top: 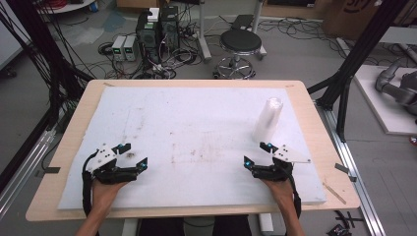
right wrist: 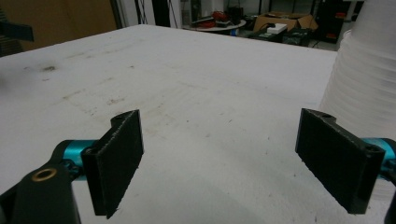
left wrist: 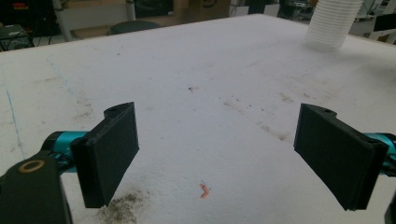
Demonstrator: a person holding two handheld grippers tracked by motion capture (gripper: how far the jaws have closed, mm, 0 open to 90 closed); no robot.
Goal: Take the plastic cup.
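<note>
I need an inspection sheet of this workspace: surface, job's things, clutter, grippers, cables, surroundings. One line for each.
Surface: white foam board on a wooden table, stained with brown marks.
Job's things: tall stack of white plastic cups, upright, right side.
Clutter: small red scrap and dark smudge near the left hand-held gripper.
Grippers: left one and right hand-held gripper both open, holding nothing.
Cables: black cable trails from the left gripper.
Surroundings: black round stool, computer boxes, floor wires.

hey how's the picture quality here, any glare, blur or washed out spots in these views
High view: even overhead light, soft shadows under each tool, the white foam board bright but not blown out. Left gripper view: sharp jaws, the stack of white cups slightly overexposed. Right gripper view: dimmer and softer, the cup stack at the right edge close and washed out.
</note>
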